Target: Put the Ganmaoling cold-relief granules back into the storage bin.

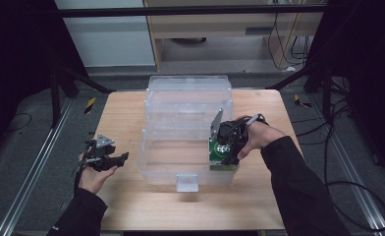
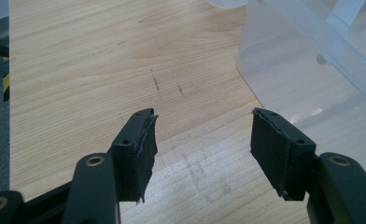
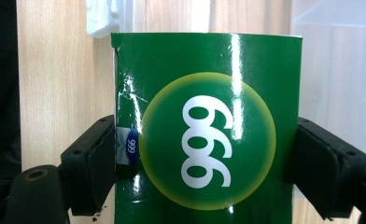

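Wooden desk [image 1: 126, 123] carries a clear bin [image 1: 188, 98]. At the bin's near right corner, the right hand-held gripper [image 3: 204, 154] clamps a green box [image 3: 209, 130] by its sides: likely light, glossy, crushable card. Left hand-held gripper [image 2: 202, 140], left of the bin, gapes empty.

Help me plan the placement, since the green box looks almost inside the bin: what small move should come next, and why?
Probably lower the right tongs a little further, then let go. They clamp the green box by its sides, at the near right corner of the clear plastic bin; whether the box already rests on the floor I cannot tell. The left tongs are open over the bare wooden table.
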### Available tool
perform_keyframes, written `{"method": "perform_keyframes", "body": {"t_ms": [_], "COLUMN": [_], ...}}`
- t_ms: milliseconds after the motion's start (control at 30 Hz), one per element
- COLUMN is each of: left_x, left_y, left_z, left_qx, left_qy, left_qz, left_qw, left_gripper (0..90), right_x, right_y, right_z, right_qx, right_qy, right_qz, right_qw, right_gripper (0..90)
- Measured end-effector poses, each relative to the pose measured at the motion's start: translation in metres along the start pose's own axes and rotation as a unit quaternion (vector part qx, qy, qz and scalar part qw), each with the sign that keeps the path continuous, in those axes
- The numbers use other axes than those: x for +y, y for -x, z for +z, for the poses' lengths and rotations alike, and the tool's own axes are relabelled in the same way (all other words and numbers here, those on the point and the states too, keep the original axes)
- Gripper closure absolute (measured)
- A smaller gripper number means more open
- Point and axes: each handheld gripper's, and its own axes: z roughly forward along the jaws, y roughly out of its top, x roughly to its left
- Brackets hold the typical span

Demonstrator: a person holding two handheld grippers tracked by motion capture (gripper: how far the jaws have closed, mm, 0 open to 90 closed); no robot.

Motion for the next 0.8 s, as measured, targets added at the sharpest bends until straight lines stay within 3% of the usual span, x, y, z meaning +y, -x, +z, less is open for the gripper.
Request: {"method": "perform_keyframes", "body": {"t_ms": [800], "left_x": [0.000], "left_y": [0.001], "left_z": [0.001], "left_qx": [0.000], "left_qy": [-0.004], "left_qz": [0.003], "left_qw": [1.0000], "left_gripper": [39.8], "right_x": [-0.001], "right_y": [0.001], "right_z": [0.029], "right_qx": [0.001], "right_qy": [-0.025], "right_qz": [-0.011], "right_qw": [0.9996], "right_gripper": [17.0]}}
